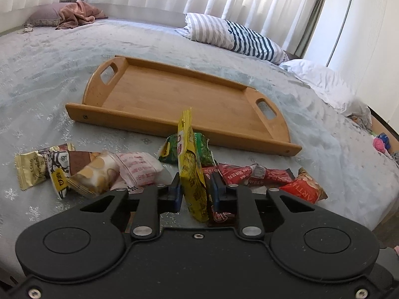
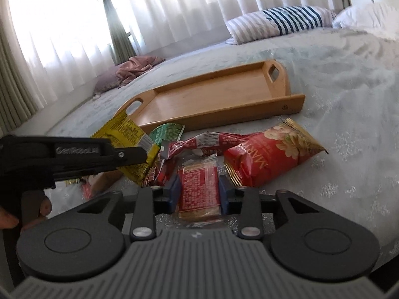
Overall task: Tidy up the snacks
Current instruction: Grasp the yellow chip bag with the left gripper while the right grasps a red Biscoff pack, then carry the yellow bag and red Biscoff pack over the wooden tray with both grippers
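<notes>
My left gripper (image 1: 195, 189) is shut on a yellow snack packet (image 1: 190, 167) and holds it on edge above the pile of snacks; the packet also shows in the right wrist view (image 2: 124, 130) beside the left gripper's black body (image 2: 74, 154). My right gripper (image 2: 199, 186) is shut on a red cracker packet (image 2: 199, 189). A wooden tray (image 1: 174, 97) with nothing in it lies on the bed just beyond the pile; it shows in the right wrist view too (image 2: 212, 99). A green packet (image 1: 203, 149), red packets (image 1: 239, 174) and a red nut bag (image 2: 271, 154) lie in the pile.
Brown, gold and pink-white snack packets (image 1: 99, 172) lie at the left of the pile. A striped pillow (image 1: 234, 37) and a white pillow (image 1: 321, 79) lie behind the tray. A brown blanket (image 1: 77, 15) is at the far corner. The bed edge drops off at right.
</notes>
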`<action>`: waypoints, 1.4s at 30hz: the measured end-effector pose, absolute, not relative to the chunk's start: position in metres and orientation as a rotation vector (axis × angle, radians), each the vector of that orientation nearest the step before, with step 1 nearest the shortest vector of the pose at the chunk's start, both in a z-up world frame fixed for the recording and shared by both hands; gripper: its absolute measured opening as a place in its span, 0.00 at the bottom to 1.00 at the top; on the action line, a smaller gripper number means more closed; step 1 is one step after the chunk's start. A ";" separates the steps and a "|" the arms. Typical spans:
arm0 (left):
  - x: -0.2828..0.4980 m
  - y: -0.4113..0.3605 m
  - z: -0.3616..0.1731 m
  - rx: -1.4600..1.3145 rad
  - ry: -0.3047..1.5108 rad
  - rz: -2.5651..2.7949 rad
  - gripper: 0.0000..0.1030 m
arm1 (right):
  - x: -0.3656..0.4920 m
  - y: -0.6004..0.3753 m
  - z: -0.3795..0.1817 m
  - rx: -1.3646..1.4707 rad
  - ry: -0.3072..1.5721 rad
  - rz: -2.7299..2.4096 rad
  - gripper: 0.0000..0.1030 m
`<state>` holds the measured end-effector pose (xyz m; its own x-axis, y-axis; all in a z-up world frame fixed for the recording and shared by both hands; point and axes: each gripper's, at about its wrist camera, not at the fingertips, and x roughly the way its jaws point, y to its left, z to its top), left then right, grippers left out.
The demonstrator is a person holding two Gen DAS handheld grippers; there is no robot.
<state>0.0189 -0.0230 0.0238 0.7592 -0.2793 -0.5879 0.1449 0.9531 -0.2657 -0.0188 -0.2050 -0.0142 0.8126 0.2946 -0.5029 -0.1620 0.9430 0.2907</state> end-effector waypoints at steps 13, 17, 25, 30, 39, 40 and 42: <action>0.008 -0.020 0.044 -0.171 0.590 -0.191 0.10 | -0.026 -0.194 0.002 0.186 0.536 0.205 0.15; 0.008 -0.016 0.052 -0.167 0.568 -0.191 0.10 | -0.020 -0.192 0.006 0.144 0.535 0.184 0.16; 0.005 -0.008 0.051 -0.191 0.578 -0.175 0.10 | -0.032 -0.173 -0.002 0.060 0.542 0.186 0.46; 0.003 -0.006 0.049 -0.193 0.583 -0.171 0.10 | -0.033 -0.166 -0.002 0.055 0.519 0.165 0.63; 0.001 -0.006 0.046 -0.195 0.591 -0.168 0.10 | -0.033 -0.151 -0.008 -0.011 0.512 0.133 0.63; 0.002 -0.006 0.046 -0.195 0.592 -0.168 0.10 | -0.033 -0.151 -0.008 -0.006 0.515 0.130 0.61; 0.001 -0.006 0.045 -0.196 0.594 -0.169 0.10 | -0.031 -0.151 -0.009 0.001 0.532 0.122 0.48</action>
